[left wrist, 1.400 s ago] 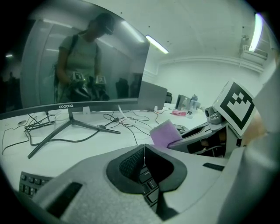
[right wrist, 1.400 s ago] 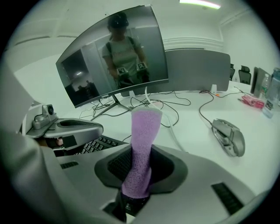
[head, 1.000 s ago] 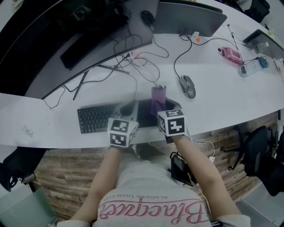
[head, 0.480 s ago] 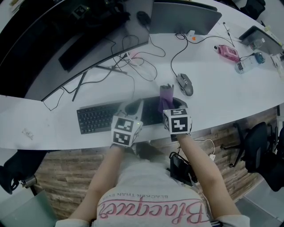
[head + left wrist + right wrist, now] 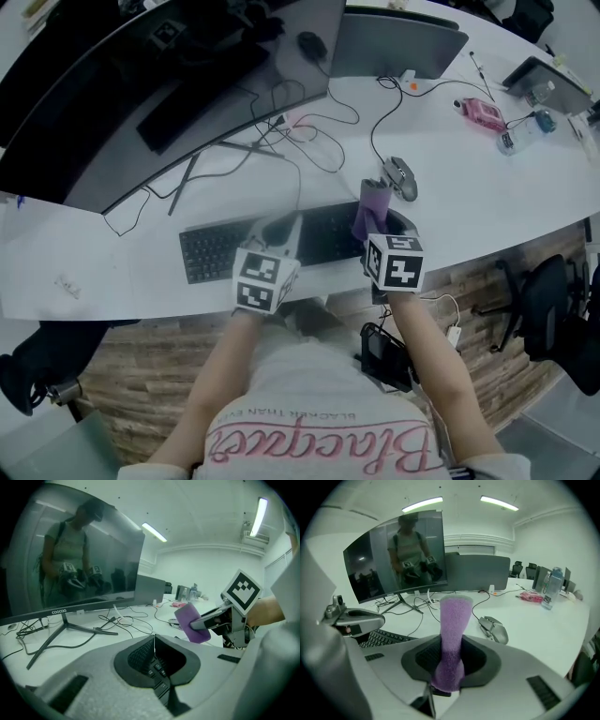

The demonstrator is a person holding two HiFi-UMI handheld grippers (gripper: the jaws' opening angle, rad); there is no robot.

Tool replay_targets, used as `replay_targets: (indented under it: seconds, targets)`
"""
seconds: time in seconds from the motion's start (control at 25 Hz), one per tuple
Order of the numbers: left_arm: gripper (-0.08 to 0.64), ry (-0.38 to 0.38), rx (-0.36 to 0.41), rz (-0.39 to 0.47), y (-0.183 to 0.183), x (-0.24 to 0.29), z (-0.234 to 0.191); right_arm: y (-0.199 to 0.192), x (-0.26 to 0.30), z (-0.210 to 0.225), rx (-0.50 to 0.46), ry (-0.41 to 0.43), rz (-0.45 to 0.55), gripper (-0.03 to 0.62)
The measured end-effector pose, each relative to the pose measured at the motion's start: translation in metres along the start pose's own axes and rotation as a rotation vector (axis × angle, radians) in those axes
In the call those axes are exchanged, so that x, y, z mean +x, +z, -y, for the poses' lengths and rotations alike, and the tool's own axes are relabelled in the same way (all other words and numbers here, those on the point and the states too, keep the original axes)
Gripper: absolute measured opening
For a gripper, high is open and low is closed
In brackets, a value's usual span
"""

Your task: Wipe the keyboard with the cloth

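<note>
A black keyboard (image 5: 220, 251) lies near the desk's front edge. My right gripper (image 5: 375, 220) is shut on a purple cloth (image 5: 372, 206), which stands up above the keyboard's right end, close to the mouse (image 5: 400, 178). In the right gripper view the cloth (image 5: 451, 634) rises upright from between the jaws, with keys (image 5: 384, 640) to the left. My left gripper (image 5: 281, 232) hovers over the middle of the keyboard. Its jaws meet in the left gripper view (image 5: 153, 641) with nothing between them. The cloth (image 5: 192, 623) shows there to the right.
A large curved monitor (image 5: 141, 84) and its stand with loose cables (image 5: 300, 141) fill the back left. A laptop (image 5: 398, 42) stands behind the mouse (image 5: 493, 629). A pink item (image 5: 480, 112) and a bottle (image 5: 551, 587) sit at the far right. The desk edge runs just under the keyboard.
My right gripper has carried the cloth a little to the right along the keyboard, toward the mouse. The left gripper has stayed almost where it was.
</note>
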State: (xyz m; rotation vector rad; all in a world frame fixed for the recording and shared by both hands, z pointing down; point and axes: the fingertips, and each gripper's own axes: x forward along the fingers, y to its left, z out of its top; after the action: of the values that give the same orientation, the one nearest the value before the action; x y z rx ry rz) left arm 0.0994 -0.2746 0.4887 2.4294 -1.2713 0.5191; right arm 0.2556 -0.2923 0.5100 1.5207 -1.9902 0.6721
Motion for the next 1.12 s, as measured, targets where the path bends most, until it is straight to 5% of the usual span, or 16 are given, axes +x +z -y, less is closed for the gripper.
replay_targets:
  seconds: [0.6, 1.12]
  targets:
    - [0.005, 0.173, -0.093, 0.085, -0.017, -0.123, -0.114, 0.035, -0.031, -0.196, -0.022, 0.291, 0.043, 0.092]
    - [0.005, 0.333, -0.180, 0.085, -0.059, -0.215, -0.201, 0.009, -0.021, -0.371, -0.154, 0.552, -0.058, 0.092]
